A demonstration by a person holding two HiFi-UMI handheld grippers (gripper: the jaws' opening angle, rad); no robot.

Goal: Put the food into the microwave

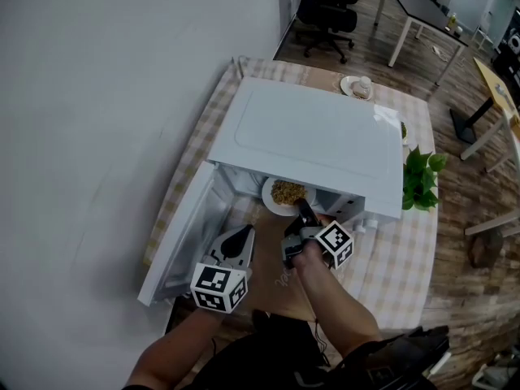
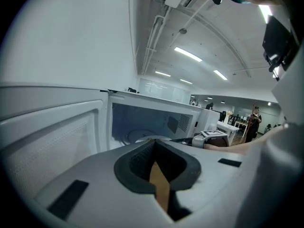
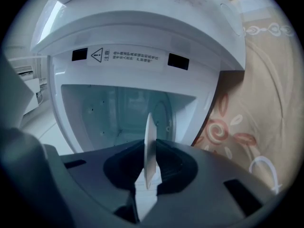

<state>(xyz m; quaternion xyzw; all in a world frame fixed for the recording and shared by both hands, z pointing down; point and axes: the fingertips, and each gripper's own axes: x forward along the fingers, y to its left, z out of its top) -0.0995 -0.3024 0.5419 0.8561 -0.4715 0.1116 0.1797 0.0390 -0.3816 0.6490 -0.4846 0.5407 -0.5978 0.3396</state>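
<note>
White door (image 1: pixel 185 238) stands open just left of the left claw (image 1: pixel 242 234), its jaws together and empty. Beside it to the right, the right claw (image 1: pixel 302 211) is clamped on the rim of a plate (image 1: pixel 273 198), food (image 1: pixel 288 191) just ahead at the microwave (image 1: pixel 309 136) mouth.

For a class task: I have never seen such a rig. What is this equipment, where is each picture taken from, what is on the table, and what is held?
There is no robot here: a person holds a two-jaw gripper in each hand. The head view looks down from a camera on the person's head. The other two views come from cameras riding on the grippers, looking along their jaws. On the checked tablecloth stand a white microwave, its door open, and a potted plant. The right gripper is shut on the rim of a plate of food at the microwave's mouth. The left gripper is shut and empty.
</note>
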